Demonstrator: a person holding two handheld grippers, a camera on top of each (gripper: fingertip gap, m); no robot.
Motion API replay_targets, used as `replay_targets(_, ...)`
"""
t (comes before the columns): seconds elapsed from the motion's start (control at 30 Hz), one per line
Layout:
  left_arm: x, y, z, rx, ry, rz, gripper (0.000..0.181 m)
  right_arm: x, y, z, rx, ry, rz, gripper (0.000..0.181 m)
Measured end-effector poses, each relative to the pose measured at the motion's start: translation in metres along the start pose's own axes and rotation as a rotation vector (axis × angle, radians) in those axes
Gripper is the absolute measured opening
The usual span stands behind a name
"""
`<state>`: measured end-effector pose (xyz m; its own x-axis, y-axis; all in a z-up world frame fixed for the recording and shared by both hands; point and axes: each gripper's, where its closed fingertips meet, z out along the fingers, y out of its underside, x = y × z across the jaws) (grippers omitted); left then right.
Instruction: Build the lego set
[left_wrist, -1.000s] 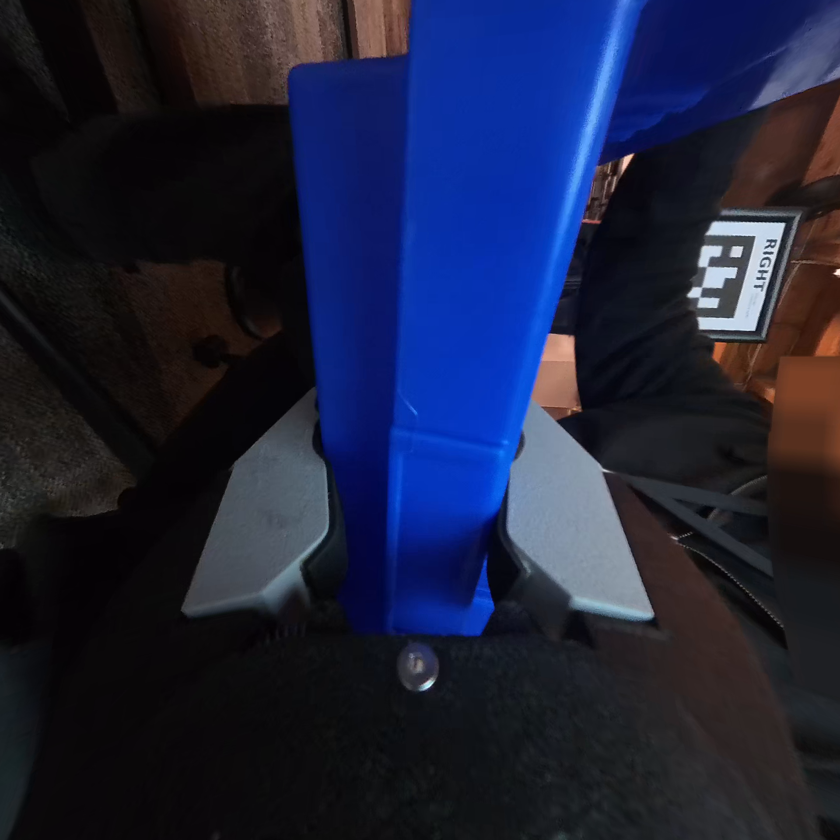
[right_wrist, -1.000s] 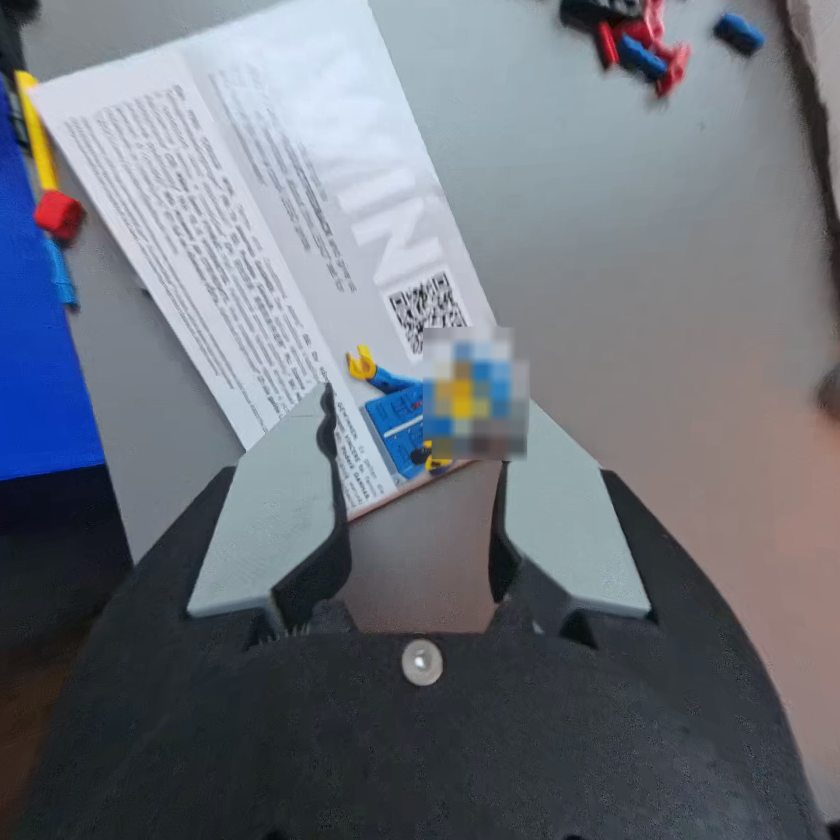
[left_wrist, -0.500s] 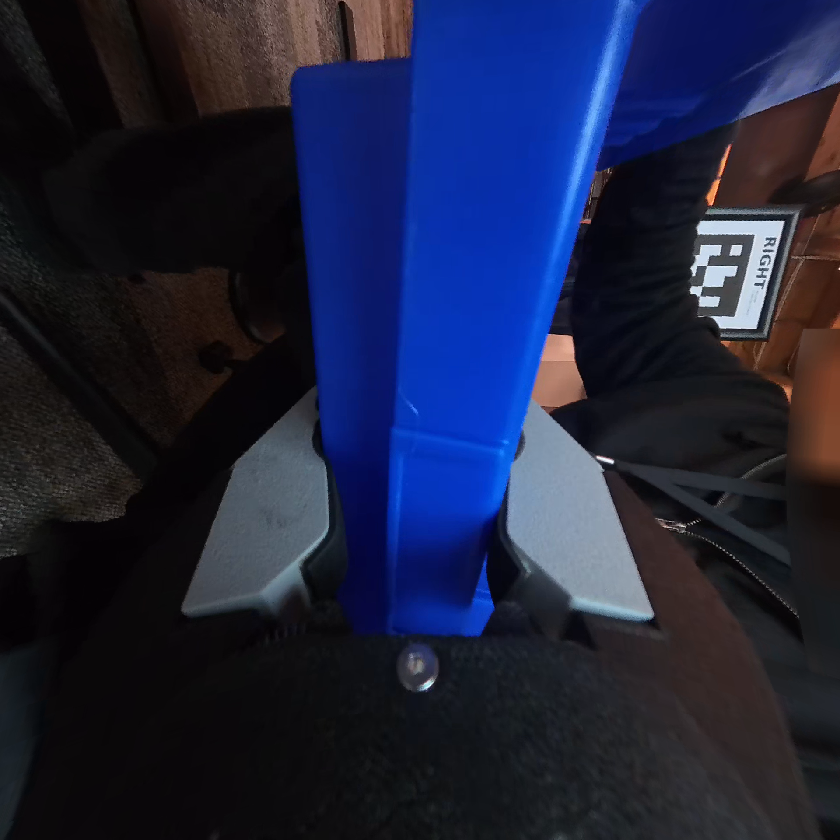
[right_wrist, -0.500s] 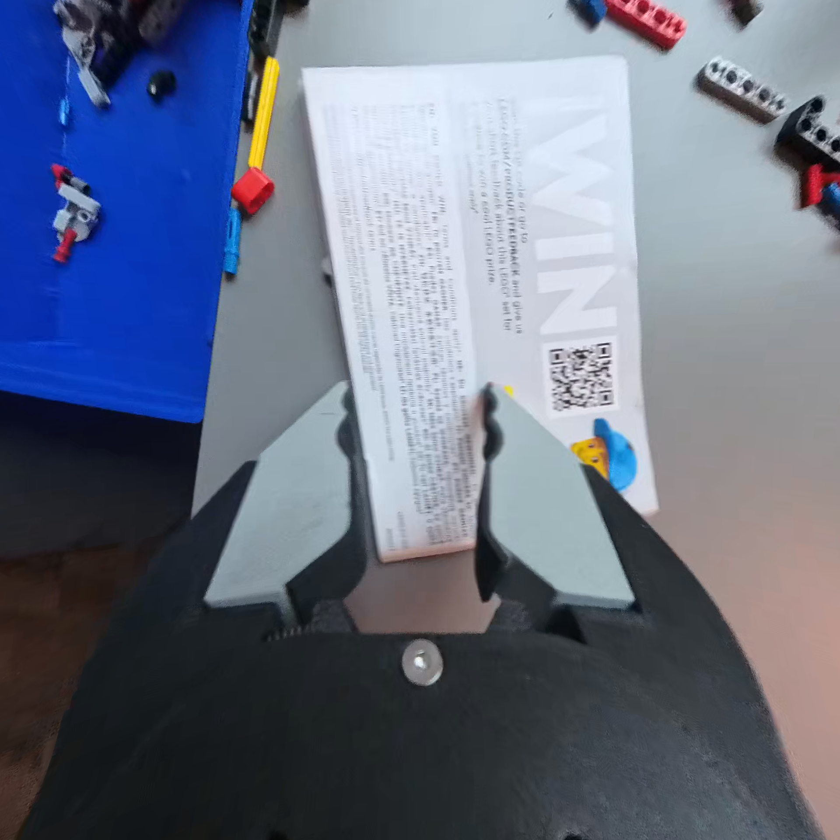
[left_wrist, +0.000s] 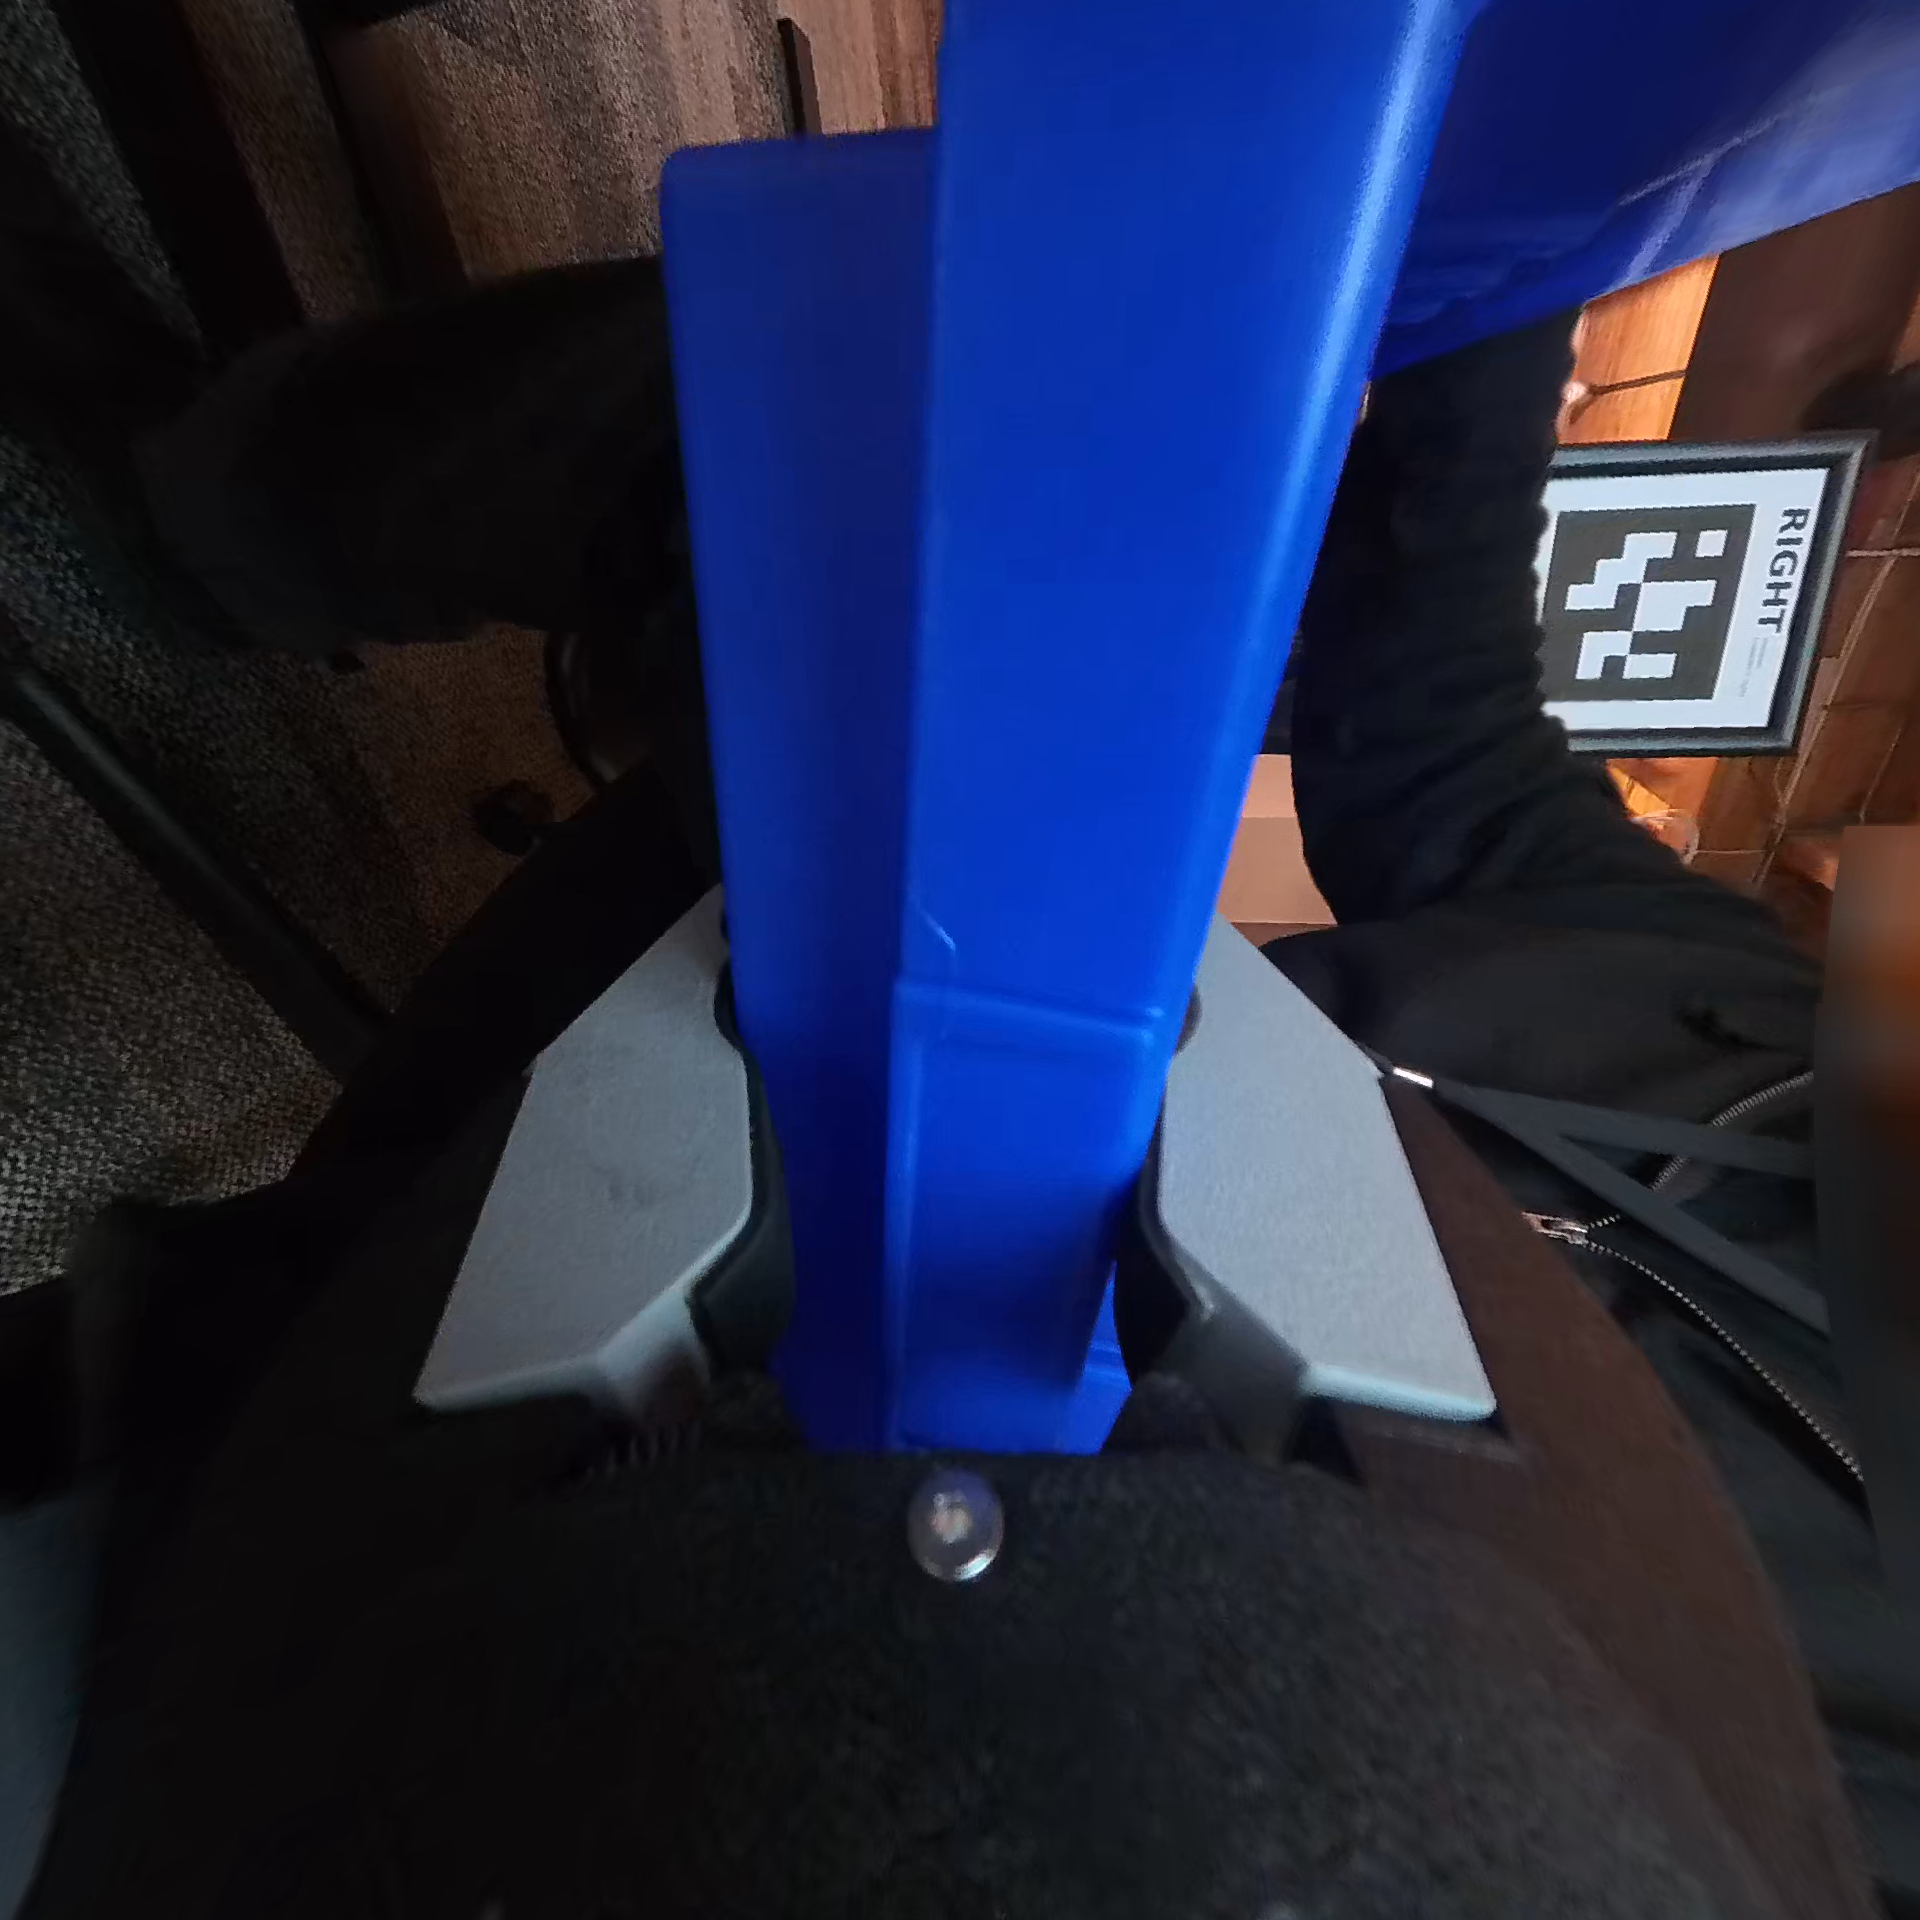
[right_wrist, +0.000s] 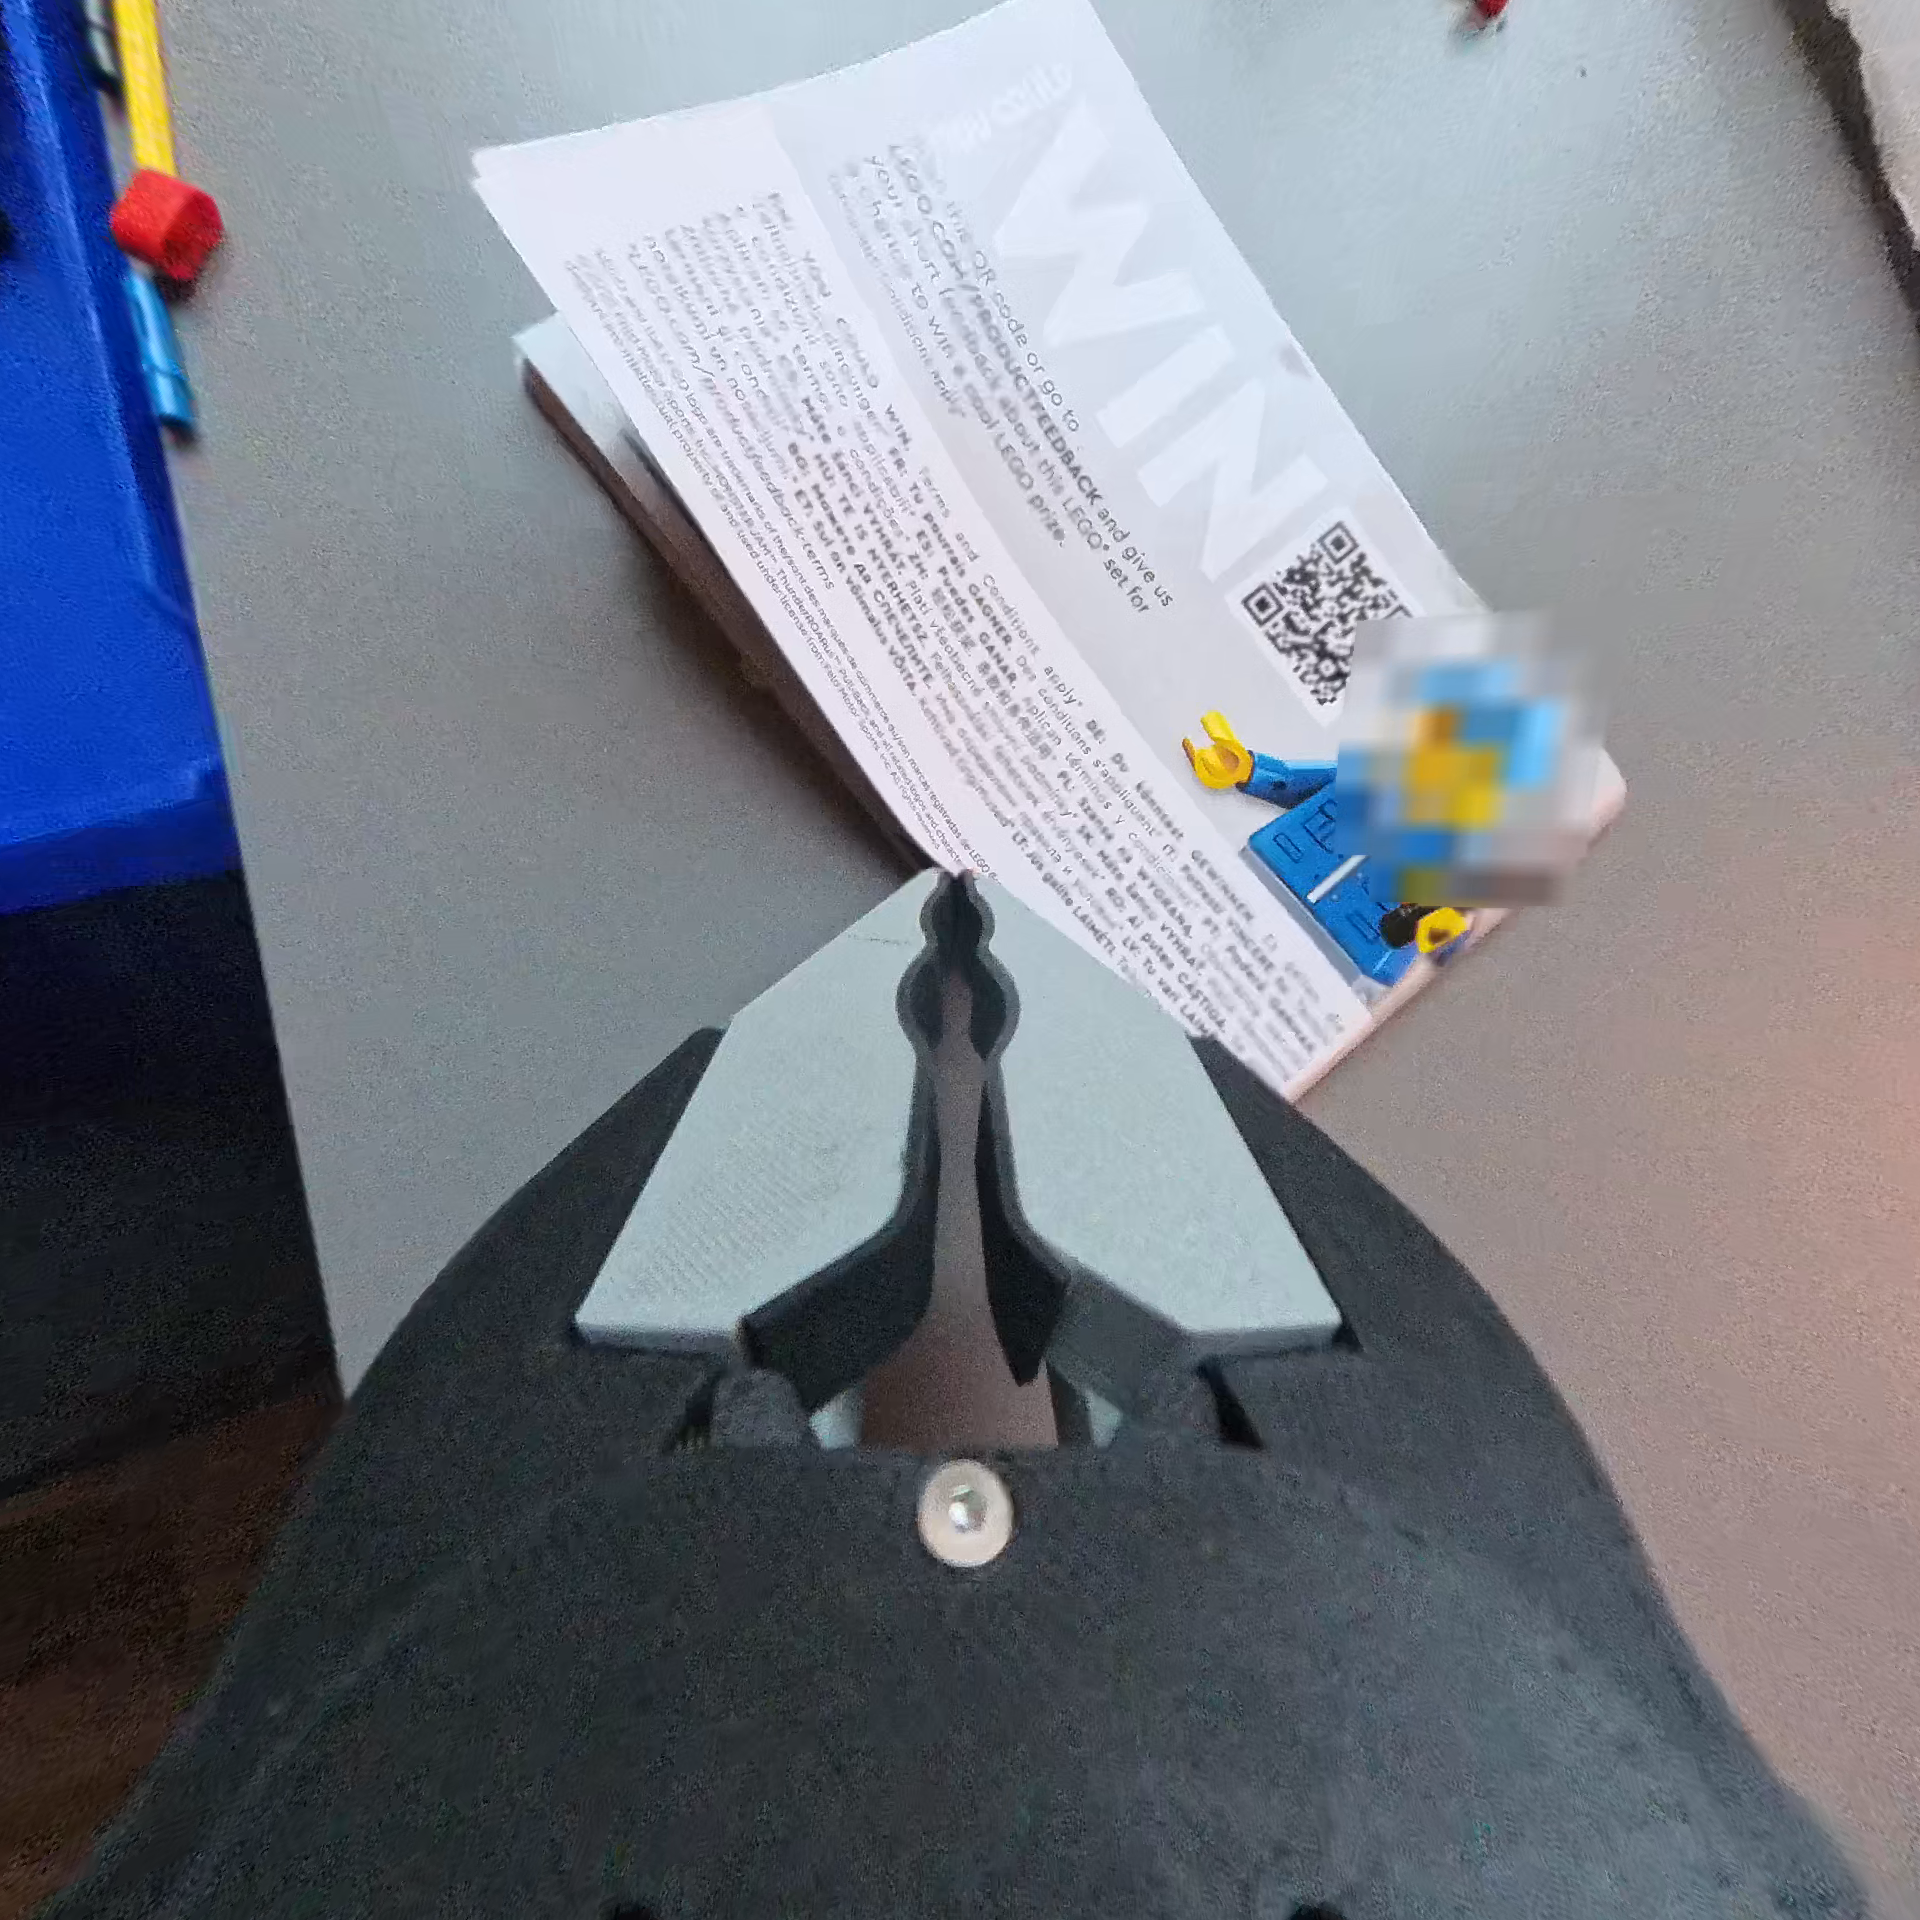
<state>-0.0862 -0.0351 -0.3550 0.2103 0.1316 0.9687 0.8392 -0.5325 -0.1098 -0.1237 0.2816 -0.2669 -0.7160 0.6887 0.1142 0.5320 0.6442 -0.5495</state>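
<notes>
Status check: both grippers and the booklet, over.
Left gripper clamped on blue tray edge. Right gripper shut on booklet top page corner, page lifted. Loose red piece beside tray, clear of the booklet.

Hobby or office room: grey table (right_wrist: 1558, 312), wood-panelled wall (left_wrist: 582, 125), speckled carpet (left_wrist: 135, 987), loose building parts.

A white printed instruction booklet (right_wrist: 997, 499) lies askew on the grey desk (right_wrist: 1558, 312), its top sheet lifted at the near edge. Left of it, a long yellow plastic axle (right_wrist: 140, 83), a small red round plastic bush (right_wrist: 166, 223) and a light-blue plastic pin (right_wrist: 161, 353) lie beside the blue plastic tray (right_wrist: 73, 582).
</notes>
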Motion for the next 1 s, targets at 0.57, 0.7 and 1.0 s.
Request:
replay_targets(0.57,-0.005,-0.002,-0.002,0.008,-0.027,0.002,0.075,-0.008,-0.015,0.010,0.051,0.065,0.167,0.053)
replay_targets(0.7,-0.007,-0.002,-0.002,0.007,-0.044,-0.004,0.076,-0.008,-0.030,0.019,0.200,0.046,0.115,0.038)
replay_targets(1.0,-0.007,0.000,0.001,0.000,-0.020,-0.027,0.075,-0.056,-0.063,0.033,0.178,-0.025,0.020,0.000)
